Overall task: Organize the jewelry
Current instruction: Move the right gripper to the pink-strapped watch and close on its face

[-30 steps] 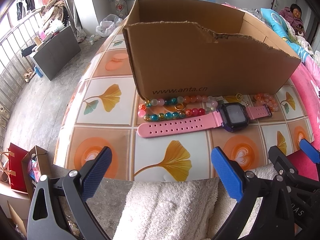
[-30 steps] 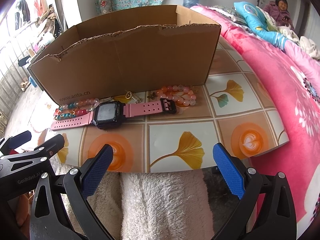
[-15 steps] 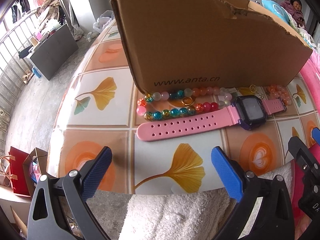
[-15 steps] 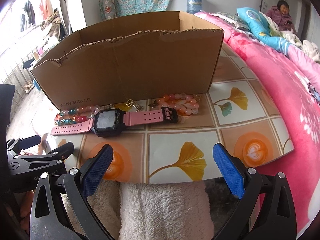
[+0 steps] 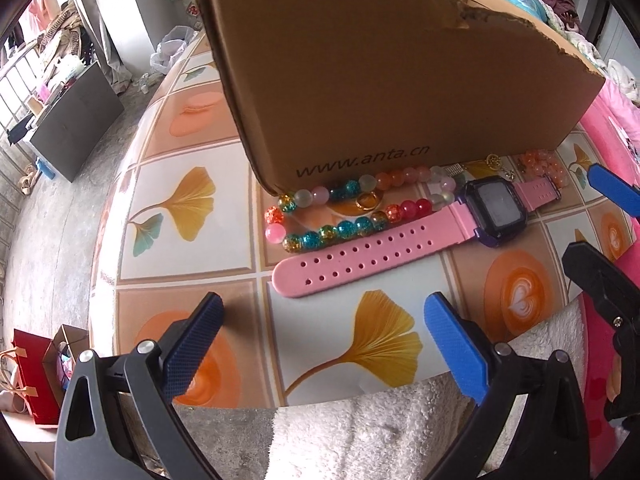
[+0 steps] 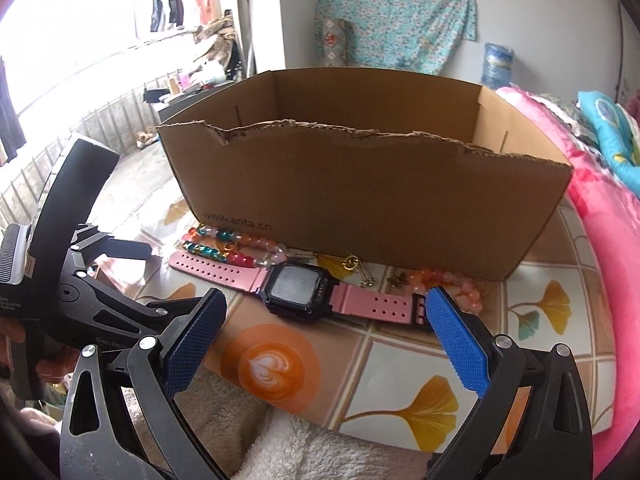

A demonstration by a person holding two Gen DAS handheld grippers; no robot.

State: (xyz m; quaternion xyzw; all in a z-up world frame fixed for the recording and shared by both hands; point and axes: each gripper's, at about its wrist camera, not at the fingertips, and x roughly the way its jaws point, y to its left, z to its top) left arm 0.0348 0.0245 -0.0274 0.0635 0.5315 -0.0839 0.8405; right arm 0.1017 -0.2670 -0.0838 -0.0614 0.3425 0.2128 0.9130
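Table (image 5: 192,264) with tiled ginkgo-leaf and latte print carries everything. Box (image 5: 384,80), brown cardboard, open top, torn front rim, stands toward the far side; "www.anta.cn" printed low on its front wall. Pink bedding (image 6: 600,240) runs along the table's right edge. White fleece (image 5: 360,436) shows at the near edge under both tools.

Left gripper (image 5: 320,344) hovers over the near table edge, jaws spread wide, nothing between them. Right gripper (image 6: 326,336) likewise spread wide and empty, low over the table; its right pad (image 6: 456,340) overlaps the watch's buckle end in view, contact unclear.

Jewelry lies in a row on the table just in front of the box. Watch (image 5: 420,236), pink strap, dark square face, lies flat, long strap pointing left. Bead bracelet (image 5: 352,208), multicolour, sits between watch strap and box, touching the strap. Orange beads (image 6: 452,284) lie at the right end near the box's corner. Gold ring (image 5: 367,201) rests inside the bracelet loop. Small gold charms (image 6: 352,262) sit against the box behind the watch face.
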